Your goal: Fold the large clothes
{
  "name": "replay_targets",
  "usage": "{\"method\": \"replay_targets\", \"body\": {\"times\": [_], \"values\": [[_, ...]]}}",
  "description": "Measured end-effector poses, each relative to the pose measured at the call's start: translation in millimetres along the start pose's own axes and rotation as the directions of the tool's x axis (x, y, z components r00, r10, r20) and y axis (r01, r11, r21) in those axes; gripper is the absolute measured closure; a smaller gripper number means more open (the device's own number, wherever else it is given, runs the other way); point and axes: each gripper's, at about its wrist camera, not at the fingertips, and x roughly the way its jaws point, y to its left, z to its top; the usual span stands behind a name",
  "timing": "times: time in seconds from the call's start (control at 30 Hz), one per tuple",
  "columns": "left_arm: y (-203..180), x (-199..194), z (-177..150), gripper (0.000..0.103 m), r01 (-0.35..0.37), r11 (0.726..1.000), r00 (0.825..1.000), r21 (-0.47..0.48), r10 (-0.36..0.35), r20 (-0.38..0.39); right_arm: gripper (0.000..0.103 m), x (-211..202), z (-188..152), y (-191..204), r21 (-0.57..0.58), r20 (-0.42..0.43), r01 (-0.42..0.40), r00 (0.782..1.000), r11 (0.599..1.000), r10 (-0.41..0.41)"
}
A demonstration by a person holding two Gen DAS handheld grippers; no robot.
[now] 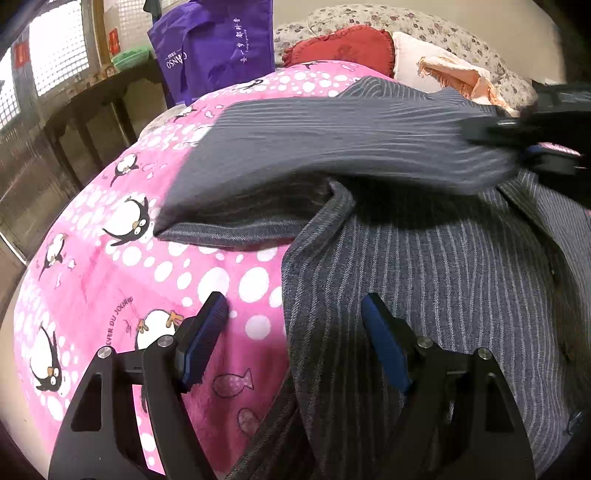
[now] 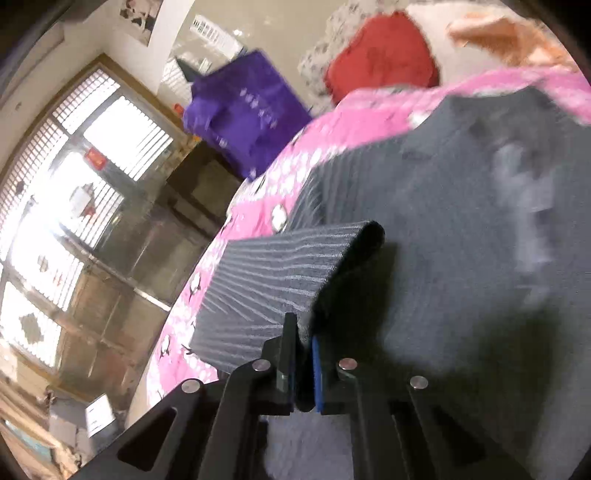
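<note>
Right tongs (image 2: 303,332) pinch pinstriped grey sleeve (image 2: 273,273)

Garment (image 1: 424,266): dark grey, thin pale pinstripes. Blanket (image 1: 110,280): bright pink, white dots, black-and-white penguins, outlined fish. Bag (image 1: 214,48): purple, white lettering. Cushion (image 1: 343,50): red. Pillow (image 1: 443,26): off-white, small dark floral print. Left tool (image 1: 293,314): black, blue pads.

Daylight glares through the window (image 2: 74,177) — blown out; right view motion-blurred; fisheye edges bend and darken.
</note>
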Motion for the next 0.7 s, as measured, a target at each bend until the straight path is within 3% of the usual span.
{"method": "replay_targets", "body": {"times": [0.17,0.27,0.33,0.5,0.6,0.63,0.7], "values": [[1,1,0,0.026,0.007,1.0,1.0,-0.006,-0.007,-0.001,0.097,-77,-5,-30,0.009,0.013,0.147,0.989,0.989,-0.147],[1,1,0,0.026,0.006,1.0,1.0,-0.006,-0.006,-0.001,0.097,-121,-10,-62,0.031,0.009,0.275,0.961,0.961,-0.275],[1,1,0,0.026,0.007,1.0,1.0,-0.006,-0.007,-0.001,0.097,-147,-16,-84,0.036,-0.022,0.363,0.932,0.931,-0.362],[3,0,2,0.026,0.011,1.0,1.0,-0.01,-0.011,-0.006,0.097,-173,-29,-121,0.025,-0.108,0.484,0.871,0.875,-0.479],[2,-2,3,0.026,0.007,1.0,1.0,-0.005,-0.007,-0.008,0.097,-165,-37,-133,0.056,-0.144,0.48,0.871,0.875,-0.469],[3,-3,5,0.026,0.015,1.0,1.0,-0.006,-0.015,-0.012,0.097,-166,-39,-133,0.048,-0.134,0.5,0.861,0.865,-0.491],[10,-8,12,0.026,0.026,0.999,0.999,-0.023,-0.027,-0.019,0.097,-170,-39,-131,0.058,-0.115,0.503,0.862,0.863,-0.494]]}}
